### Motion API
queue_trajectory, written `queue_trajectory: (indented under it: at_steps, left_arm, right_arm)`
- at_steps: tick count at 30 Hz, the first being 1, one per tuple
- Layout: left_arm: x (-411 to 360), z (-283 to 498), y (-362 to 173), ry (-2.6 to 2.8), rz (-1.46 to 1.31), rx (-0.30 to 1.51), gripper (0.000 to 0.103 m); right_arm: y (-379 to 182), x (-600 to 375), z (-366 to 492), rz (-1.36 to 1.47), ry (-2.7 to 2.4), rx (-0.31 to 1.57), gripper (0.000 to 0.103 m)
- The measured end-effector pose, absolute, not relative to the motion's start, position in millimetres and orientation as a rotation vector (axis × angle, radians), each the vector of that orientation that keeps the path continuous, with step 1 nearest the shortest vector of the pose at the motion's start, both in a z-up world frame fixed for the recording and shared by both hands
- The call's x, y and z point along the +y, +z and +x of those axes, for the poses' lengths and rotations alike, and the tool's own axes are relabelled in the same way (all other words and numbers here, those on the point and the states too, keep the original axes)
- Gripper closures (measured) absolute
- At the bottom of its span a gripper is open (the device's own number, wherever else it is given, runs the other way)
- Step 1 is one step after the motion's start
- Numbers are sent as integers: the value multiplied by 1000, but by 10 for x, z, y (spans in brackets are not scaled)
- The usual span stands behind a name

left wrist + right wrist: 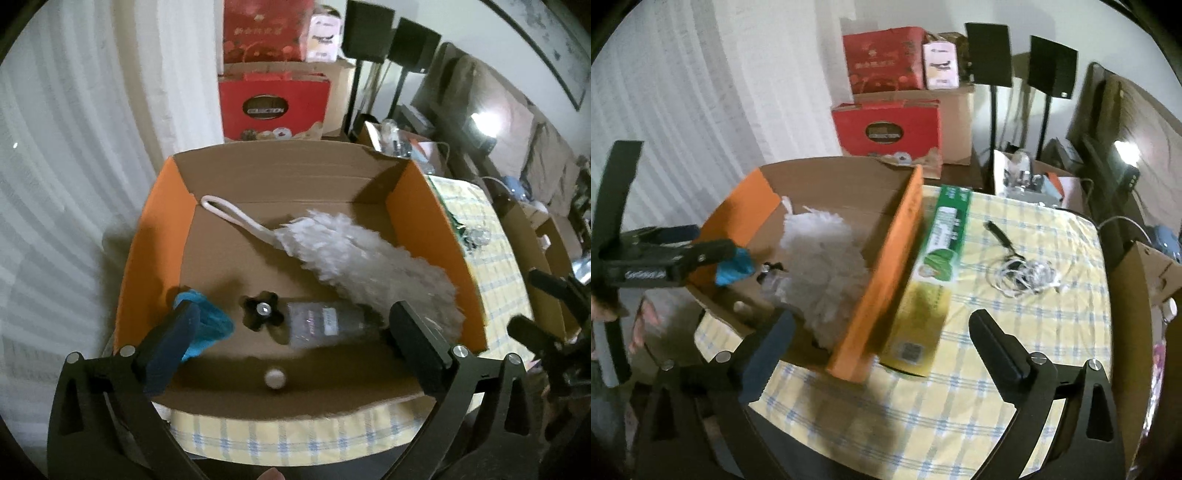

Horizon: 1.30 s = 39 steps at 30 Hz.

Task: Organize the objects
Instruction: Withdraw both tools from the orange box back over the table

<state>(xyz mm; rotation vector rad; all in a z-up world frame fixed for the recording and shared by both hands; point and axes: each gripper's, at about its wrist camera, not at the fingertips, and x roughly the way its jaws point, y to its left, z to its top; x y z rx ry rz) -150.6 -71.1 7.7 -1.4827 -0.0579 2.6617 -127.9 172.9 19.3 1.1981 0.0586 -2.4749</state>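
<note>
An open cardboard box (155, 236) with orange flaps sits on the checked table. Inside lie a white fluffy duster (354, 254), a clear bag with a black star knob (262, 314) and a blue cloth (210, 325). My left gripper (291, 343) is open and empty over the box's near edge; it also shows in the right wrist view (713, 251). My right gripper (882, 350) is open and empty above the box's right flap (882, 277) and a long green and yellow carton (938, 266) lying beside the box.
A tangle of white cable with a black plug (1023, 273) lies on the yellow checked tablecloth (997, 387). Red gift boxes (886, 129) and brown cartons are stacked behind the table. Speaker stands (993, 110) and clutter stand at the back right. Curtains hang on the left.
</note>
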Motion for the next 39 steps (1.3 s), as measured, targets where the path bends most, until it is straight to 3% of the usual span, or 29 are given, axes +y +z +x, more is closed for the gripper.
queue_trajectory:
  at_steps: [12,30,36,39]
  left_arm:
    - [-292,-1192,233,2690,-1363,25,0]
    - [-34,-585,209,2677,-1156,-122,0]
    - [-78,-554,153,2691,-1156,-117,0]
    - [-134,-564,129,2679,-1159,-154,0]
  right_arm:
    - [301,1988,-1095,1156,-2587,83,1]
    - [0,2494,-799,1177,-2627,-122,1]
    - [-139,2521,-856,1193,-2628,-164,8]
    - [-196,2507,-920,1165,-2587,-235,16]
